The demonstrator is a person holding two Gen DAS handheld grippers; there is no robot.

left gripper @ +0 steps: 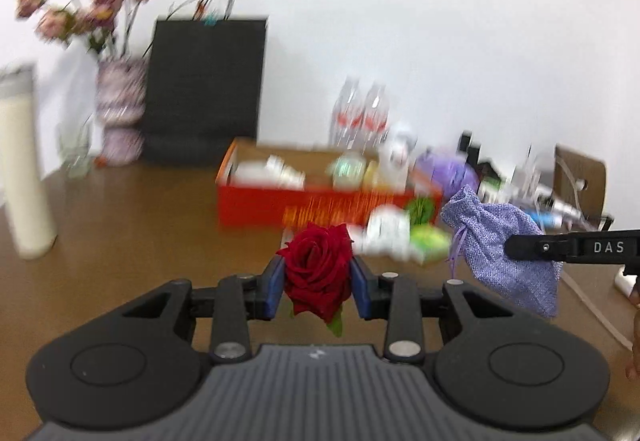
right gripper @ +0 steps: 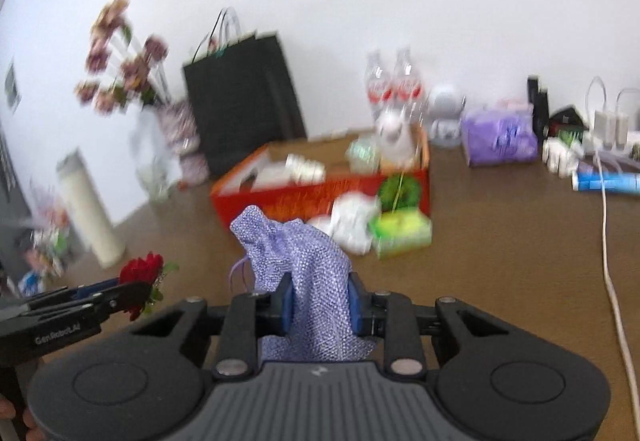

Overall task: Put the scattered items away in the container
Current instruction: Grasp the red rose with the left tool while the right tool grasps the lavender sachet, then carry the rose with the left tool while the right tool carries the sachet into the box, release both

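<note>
So at this point we had both hands loaded. Our left gripper was clamped on the red rose, blue pads pressing the bloom from both sides, jaws closed down to about the width of the flower. The bloom sat right between the pads with the petals poking up above them and a bit of green leaf hanging below, so we were gripping the head itself, not a stem. Our guess is that was the only part bulky enough to pinch.

Our right gripper had the purple mesh pouch squeezed between its pads, jaws narrowed onto the fabric. The pinch was on the lower body of the bag, so the gathered neck and drawstring end stuck out forward past the fingertips, and some cloth bunched back toward the camera. It flopped a bit, soft stuff.

Both were held up off the brown table, which made sense to us since the orange box was straight ahead and needs clearing over its wall. It already had some white bottles and things in it. A green packet and a white bundle were lying just in front of the box, not yet picked up. Everything further back was blurry, so no details there.
</note>
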